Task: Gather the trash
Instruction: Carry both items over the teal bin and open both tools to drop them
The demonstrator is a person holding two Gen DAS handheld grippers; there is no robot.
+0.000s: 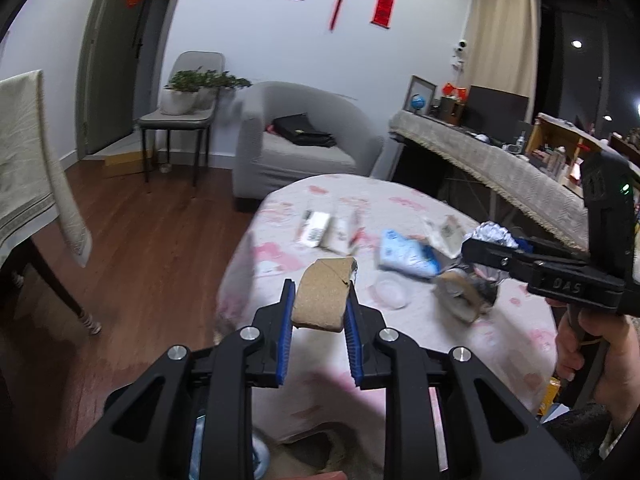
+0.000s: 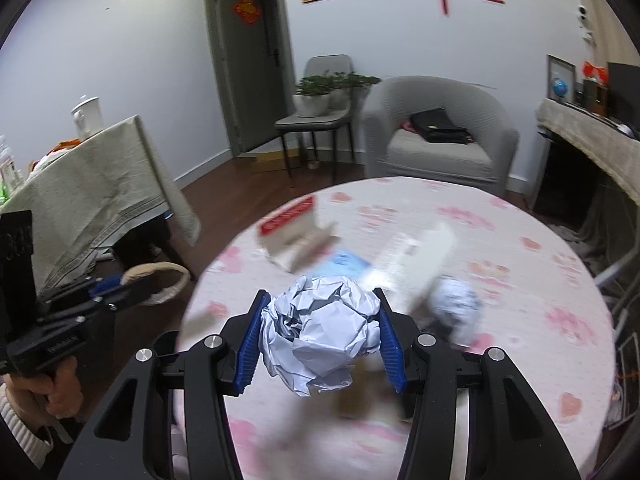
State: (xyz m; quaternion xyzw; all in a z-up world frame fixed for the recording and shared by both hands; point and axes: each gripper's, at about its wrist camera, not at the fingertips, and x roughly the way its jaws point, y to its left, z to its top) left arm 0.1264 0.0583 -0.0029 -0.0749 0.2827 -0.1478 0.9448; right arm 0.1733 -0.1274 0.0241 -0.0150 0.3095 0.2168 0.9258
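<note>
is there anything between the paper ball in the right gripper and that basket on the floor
Nothing visible. The right gripper holds the crumpled paper ball above the table; the basket sits on the floor past the table's left edge, partly behind the left gripper.

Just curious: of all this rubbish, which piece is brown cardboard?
The flattened brown cardboard piece, clamped in the left hand-held gripper. The right hand-held gripper holds crumpled white paper.

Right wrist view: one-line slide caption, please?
Right gripper clamps a crumpled paper ball above the floral-clothed round table, where scattered trash remains.
</note>
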